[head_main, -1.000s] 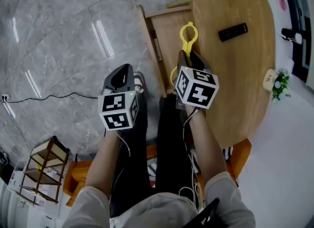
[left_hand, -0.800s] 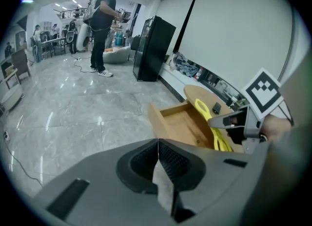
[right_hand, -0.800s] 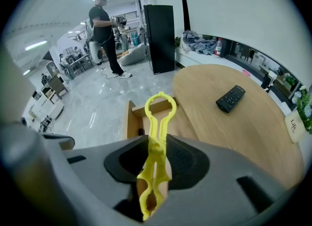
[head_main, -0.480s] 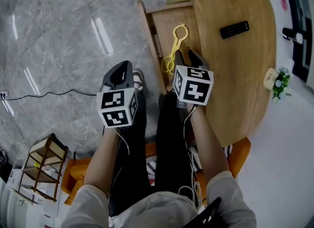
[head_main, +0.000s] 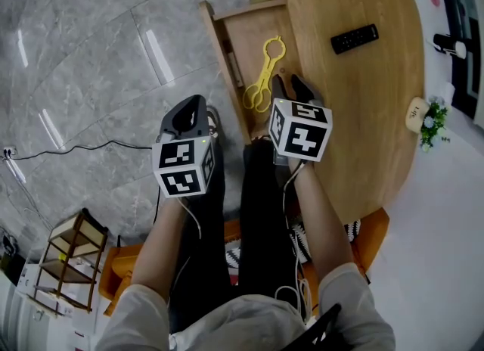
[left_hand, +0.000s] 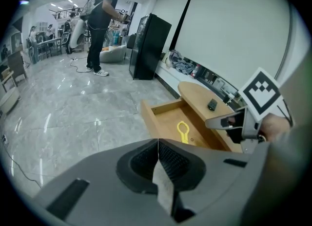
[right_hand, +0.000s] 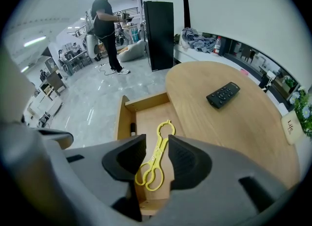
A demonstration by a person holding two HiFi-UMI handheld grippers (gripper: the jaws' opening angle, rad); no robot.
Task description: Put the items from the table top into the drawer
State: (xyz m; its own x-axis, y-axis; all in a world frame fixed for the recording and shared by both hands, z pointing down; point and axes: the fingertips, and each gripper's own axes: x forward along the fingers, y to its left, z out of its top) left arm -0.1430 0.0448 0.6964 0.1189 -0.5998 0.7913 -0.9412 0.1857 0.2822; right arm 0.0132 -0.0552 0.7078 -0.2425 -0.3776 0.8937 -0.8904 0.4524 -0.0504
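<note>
Yellow plastic tongs (head_main: 264, 85) lie flat on the bottom of the open wooden drawer (head_main: 219, 47) beside the oval wooden table (head_main: 363, 130). My right gripper (head_main: 291, 86) hangs open just above them; in the right gripper view the tongs (right_hand: 155, 159) show through the gap, touched by neither pad. Its jaws opened wide and have just been closing a little, gripping nothing. A black remote (head_main: 355, 38) rests on the table top. My left gripper (head_main: 189, 115) is shut and empty over the floor, left of the drawer (left_hand: 168, 118).
A small white sign (head_main: 415, 119) and a potted plant (head_main: 432, 128) stand at the table's right edge. A small dark object (right_hand: 131, 128) lies along the drawer's left wall. A wooden shelf (head_main: 72, 255) and a cable (head_main: 76, 147) are on the floor at left.
The tongs were held in my right gripper above the drawer; they have been let go and now lie on the drawer bottom. My left gripper has stayed put.
</note>
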